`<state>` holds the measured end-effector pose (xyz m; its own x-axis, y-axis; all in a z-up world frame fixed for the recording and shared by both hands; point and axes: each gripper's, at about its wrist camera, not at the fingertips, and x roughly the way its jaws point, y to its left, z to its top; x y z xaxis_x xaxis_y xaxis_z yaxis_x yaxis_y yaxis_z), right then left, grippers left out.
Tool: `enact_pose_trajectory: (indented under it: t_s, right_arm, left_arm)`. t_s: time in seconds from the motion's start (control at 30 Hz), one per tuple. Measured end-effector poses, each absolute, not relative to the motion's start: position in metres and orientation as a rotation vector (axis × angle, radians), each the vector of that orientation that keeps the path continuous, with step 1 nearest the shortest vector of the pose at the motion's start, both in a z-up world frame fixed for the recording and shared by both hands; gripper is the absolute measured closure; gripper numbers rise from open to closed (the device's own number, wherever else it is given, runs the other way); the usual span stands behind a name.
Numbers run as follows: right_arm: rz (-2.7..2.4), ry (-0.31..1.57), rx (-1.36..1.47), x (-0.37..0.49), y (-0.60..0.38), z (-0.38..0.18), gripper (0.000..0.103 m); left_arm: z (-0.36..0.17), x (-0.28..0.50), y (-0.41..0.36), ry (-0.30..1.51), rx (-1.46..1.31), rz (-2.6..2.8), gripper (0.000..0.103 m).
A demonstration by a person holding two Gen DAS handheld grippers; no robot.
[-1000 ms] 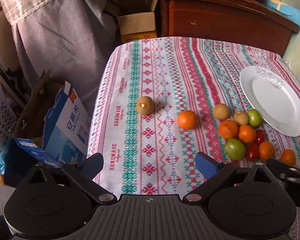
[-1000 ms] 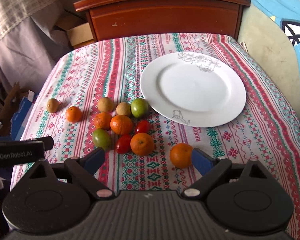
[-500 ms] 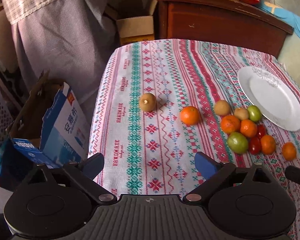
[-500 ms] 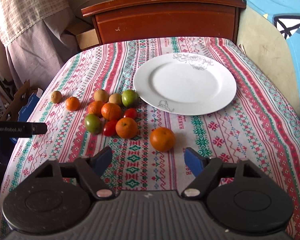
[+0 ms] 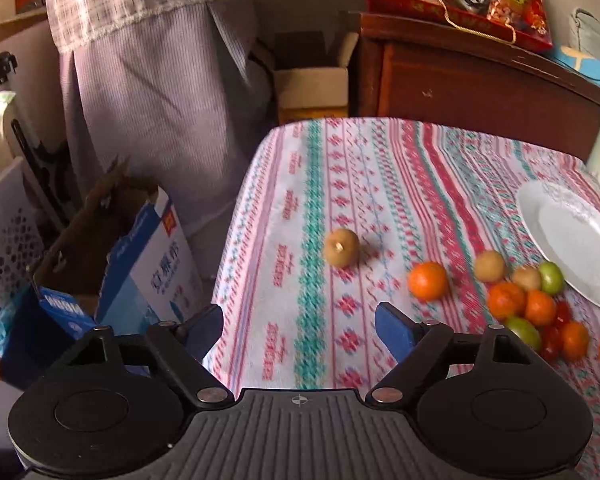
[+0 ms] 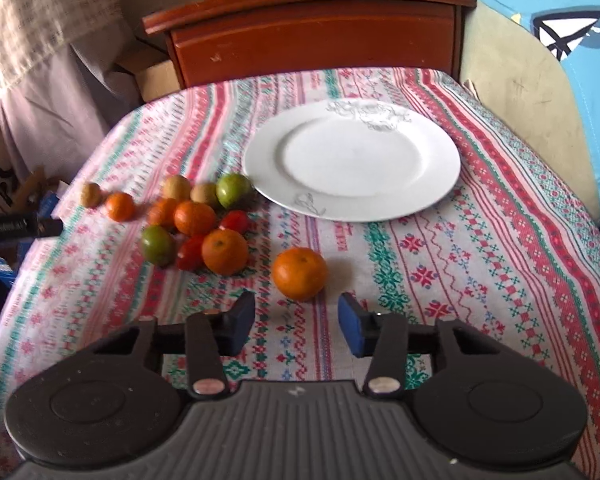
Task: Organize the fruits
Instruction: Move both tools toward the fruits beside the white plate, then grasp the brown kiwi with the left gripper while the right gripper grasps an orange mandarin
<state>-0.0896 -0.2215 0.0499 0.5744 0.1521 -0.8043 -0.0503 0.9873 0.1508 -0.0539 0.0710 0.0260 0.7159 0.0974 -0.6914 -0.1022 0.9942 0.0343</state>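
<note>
Just beyond the right gripper (image 6: 296, 322), at twelve o'clock from its tips, we find the lone orange (image 6: 299, 273) lying on the patterned cloth (image 6: 480, 240), apart from the other fruit and short of the white plate (image 6: 432, 184). We note the jaws have just been closing; they stand partly open with nothing between them, the orange still ahead of the pads and untouched. In our judgement the step in hand is the pick of this orange for the plate. To do it well, we would widen the jaws again past the fruit's girth, advance until the pads flank its widest part, then close gently, since a round fruit may roll off a glancing pad.

The orange looks round, bright and slightly dimpled, with a small stem mark on top. At ten o'clock from it lies the fruit cluster (image 6: 196, 220) of oranges, green fruits and small red ones; the plate sits bare at one o'clock.

The left gripper (image 5: 300, 326) has also just been closing, yet hangs released and empty, with a brown fruit (image 5: 341, 248) well ahead of it.
</note>
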Motion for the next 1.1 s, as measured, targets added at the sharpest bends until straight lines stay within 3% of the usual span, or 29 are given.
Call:
enact_pose_trajectory:
  t_s: [0.13,0.6,0.8,0.97,1.1]
  right_arm:
    - [0.124,0.934,0.110,-0.090,-0.219,0.049,0.059]
    - [0.116,0.913,0.089,-0.084,-0.214,0.045,0.058]
    - [0.112,0.912,0.085,-0.081,-0.214,0.044,0.058]
    - [0.111,0.913,0.088,-0.080,-0.213,0.044,0.059]
    - [0.107,0.914,0.092,-0.079,-0.214,0.044,0.062]
  left_arm:
    - [0.020,-0.042,0.074,0.750,-0.042,0.115,0.025]
    - [0.004,-0.015,0.063,0.662,0.024,0.078,0.025]
    - [-0.002,-0.006,0.061,0.639,0.043,0.061,0.039]
    - [-0.008,-0.002,0.059,0.657,0.046,0.039,0.060]
    - [-0.009,-0.003,0.055,0.657,0.052,0.025,0.064]
